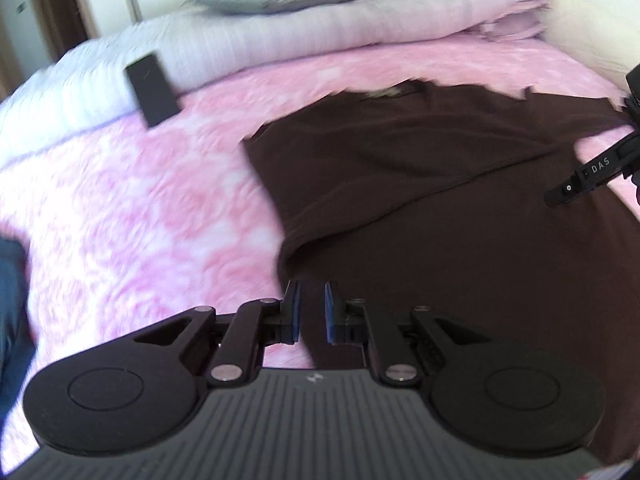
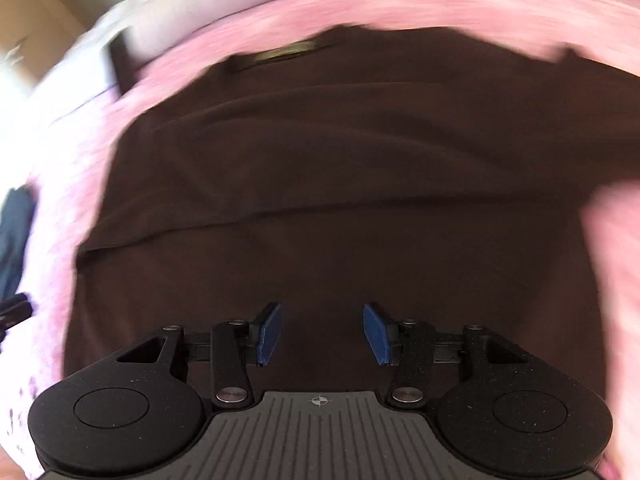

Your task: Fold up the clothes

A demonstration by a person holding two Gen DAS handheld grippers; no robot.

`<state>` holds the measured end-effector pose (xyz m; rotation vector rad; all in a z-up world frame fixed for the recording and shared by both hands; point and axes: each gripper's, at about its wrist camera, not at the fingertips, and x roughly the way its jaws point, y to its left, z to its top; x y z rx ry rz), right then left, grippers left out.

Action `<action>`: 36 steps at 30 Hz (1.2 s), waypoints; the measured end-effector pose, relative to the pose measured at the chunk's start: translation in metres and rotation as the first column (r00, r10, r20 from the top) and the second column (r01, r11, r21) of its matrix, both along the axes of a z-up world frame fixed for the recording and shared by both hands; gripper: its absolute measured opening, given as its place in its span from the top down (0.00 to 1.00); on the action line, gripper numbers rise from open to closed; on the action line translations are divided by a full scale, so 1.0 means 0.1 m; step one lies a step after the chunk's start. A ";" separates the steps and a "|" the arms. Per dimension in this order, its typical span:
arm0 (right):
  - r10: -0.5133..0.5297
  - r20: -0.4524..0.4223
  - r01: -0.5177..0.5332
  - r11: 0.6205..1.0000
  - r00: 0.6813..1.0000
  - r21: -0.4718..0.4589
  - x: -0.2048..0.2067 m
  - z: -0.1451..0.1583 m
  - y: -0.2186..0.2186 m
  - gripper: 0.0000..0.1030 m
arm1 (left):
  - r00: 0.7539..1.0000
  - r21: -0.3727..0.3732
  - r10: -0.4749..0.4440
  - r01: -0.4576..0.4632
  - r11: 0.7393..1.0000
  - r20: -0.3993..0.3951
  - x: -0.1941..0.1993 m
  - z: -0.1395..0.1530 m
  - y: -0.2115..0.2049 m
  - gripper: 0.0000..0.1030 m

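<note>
A dark brown shirt (image 1: 420, 184) lies spread across the bed, on a pink patterned bedspread (image 1: 140, 200), and that is where folding wants it: flat, collar end away from us, with room all round. One side looks already turned in, a soft rolled edge running diagonally across the cloth, so I judge the first fold is made and the next is being lined up.

The left hand-held gripper (image 1: 312, 312) hovers over the shirt's near left edge, its blue pads (image 1: 295, 312) drawn close with only a thin slit between them. No cloth sits in that slit that I can make out, so it carries nothing. The right hand-held gripper (image 2: 322, 332) hangs over the middle of the shirt, jaws spread about halfway, empty, brown fabric showing plainly between the pads. In the left view its black finger pokes in from the right edge above the cloth.

Now the materials. The shirt reads as a soft, matte knit, limp, creasing in long shallow ridges; a pale label shows at the neck. The bedspread looks plush, with a blotchy rose pattern. Beyond it a pale folded blanket (image 1: 320, 36) is bunched against the far side, and a small flat black rectangle (image 1: 152, 88) rests at its edge. Both views are smeared with motion blur, so fine weave is beyond telling.
</note>
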<state>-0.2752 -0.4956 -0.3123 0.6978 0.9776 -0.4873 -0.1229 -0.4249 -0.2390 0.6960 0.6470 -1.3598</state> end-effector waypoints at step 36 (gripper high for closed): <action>-0.721 0.341 0.787 0.608 0.603 -0.106 -1.66 0.00 -3.55 0.32 | 0.960 0.137 -0.273 0.264 0.955 0.055 -2.87 0.14 -2.03 0.64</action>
